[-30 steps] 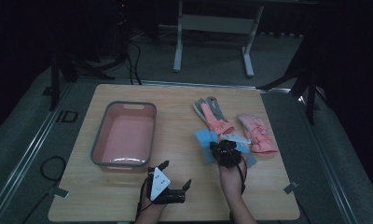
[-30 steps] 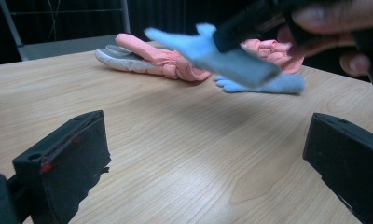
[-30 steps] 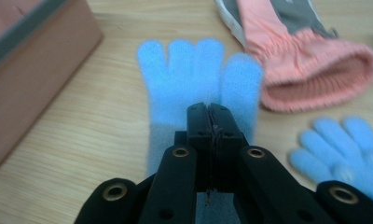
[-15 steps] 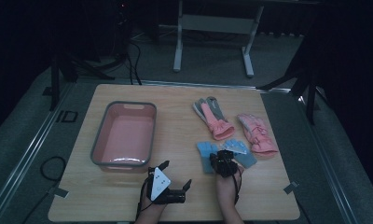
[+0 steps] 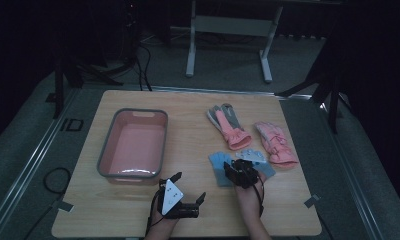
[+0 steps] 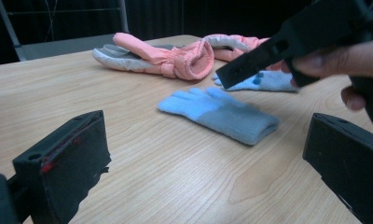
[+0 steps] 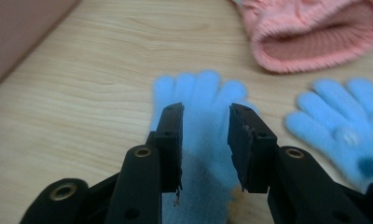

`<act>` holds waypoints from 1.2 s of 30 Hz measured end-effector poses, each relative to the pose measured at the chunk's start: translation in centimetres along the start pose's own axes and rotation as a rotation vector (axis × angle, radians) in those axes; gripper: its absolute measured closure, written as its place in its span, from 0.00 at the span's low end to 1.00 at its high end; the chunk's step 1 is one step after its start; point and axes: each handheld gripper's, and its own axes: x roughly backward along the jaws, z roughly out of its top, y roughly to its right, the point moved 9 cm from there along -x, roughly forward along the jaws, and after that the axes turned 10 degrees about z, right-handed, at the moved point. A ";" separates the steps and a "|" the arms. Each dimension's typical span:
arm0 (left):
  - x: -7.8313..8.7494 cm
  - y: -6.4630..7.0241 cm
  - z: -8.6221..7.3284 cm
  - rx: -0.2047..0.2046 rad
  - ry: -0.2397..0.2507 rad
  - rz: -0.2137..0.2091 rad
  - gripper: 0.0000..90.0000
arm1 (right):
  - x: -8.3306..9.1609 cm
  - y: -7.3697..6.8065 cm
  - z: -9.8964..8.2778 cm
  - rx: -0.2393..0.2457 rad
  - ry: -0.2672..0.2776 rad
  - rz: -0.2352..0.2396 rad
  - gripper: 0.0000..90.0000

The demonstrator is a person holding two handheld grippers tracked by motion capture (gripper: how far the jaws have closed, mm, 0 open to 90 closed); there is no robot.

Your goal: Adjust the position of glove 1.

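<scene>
Two light blue knit gloves lie on the wooden table [image 5: 198,215]. One blue glove [image 5: 220,167] [image 7: 198,102] [image 6: 222,112] lies flat under my right gripper [image 5: 236,169] [image 7: 205,135]. Its jaws have just been opening and stand apart above the glove, not pressing on it. The second blue glove [image 5: 254,157] [image 7: 343,126] [image 6: 264,81] lies just to the right. My left gripper [image 5: 190,186] [image 6: 208,154] rests low over the near table, jaws wide open with nothing between them, pointing toward the gloves.
A pink bin with a grey rim [image 5: 108,150] stands at the left. A pink and grey glove [image 5: 228,125] [image 6: 166,58] and a pink glove [image 5: 275,145] lie farther back on the right. Bare wood runs along the near edge.
The right gripper pulled the blue glove a little toward the near side, then its jaws parted and the glove now lies flat on the table. The left gripper stayed put.
</scene>
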 end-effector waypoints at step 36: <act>0.0 -0.1 0.0 0.003 0.000 0.006 0.00 | 3.8 11.8 0.3 0.255 -0.095 0.152 0.69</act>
